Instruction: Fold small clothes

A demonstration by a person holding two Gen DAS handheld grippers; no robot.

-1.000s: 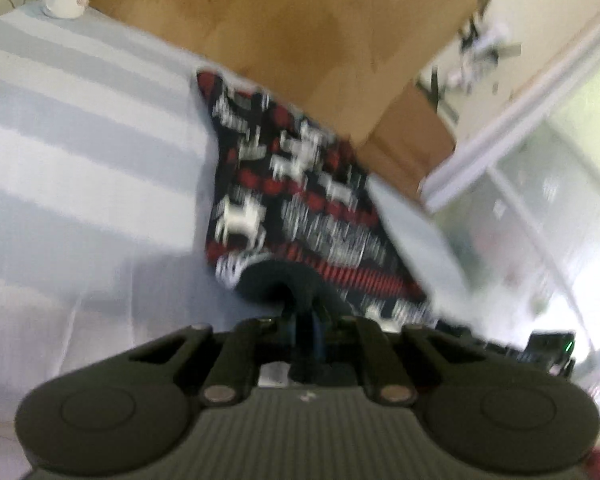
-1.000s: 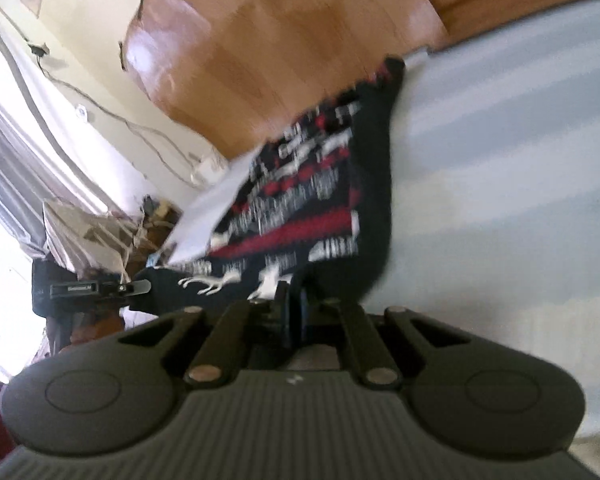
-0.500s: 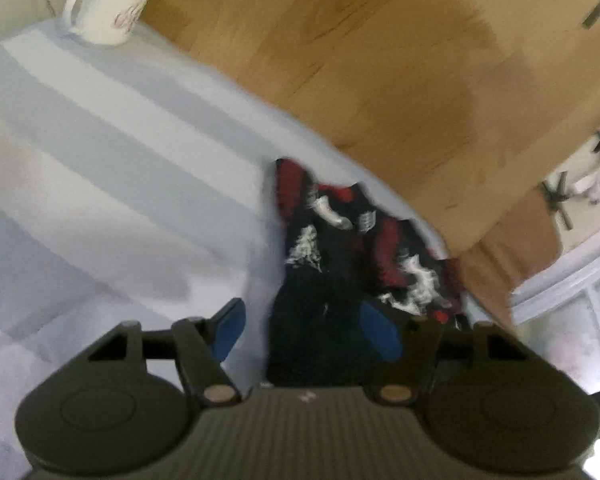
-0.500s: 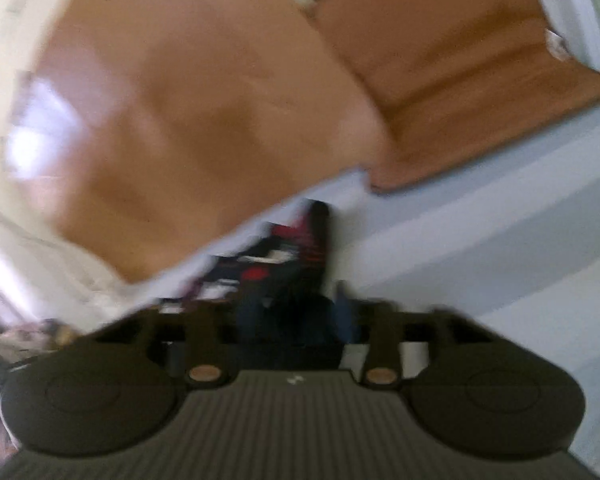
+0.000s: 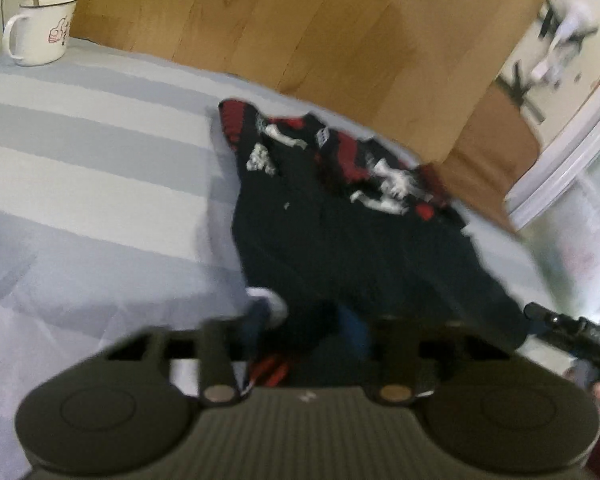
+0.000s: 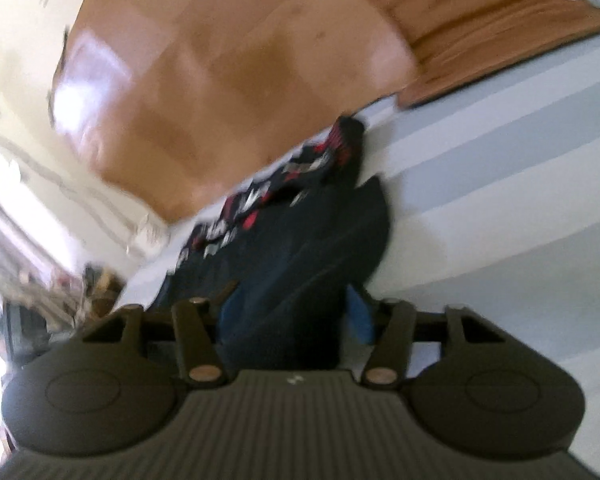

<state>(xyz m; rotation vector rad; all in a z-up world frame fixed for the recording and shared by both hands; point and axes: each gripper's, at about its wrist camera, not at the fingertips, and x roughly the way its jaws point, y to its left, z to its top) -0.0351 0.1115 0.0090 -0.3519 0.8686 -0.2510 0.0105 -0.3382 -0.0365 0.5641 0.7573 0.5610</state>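
Surface: grey-and-white striped sheet (image 5: 92, 168) lying flat, wooden headboard (image 5: 300, 28) standing along its far edge, a white mug (image 5: 40, 36) sitting at the far left corner. Dark patterned sweater (image 5: 340, 208) lying folded near the headboard edge, open sheet spreading to its left. Left gripper (image 5: 306, 330) and right gripper (image 6: 294, 312) both narrowing, jaws just closing, dark fabric lying between them; grip too blurred to tell.
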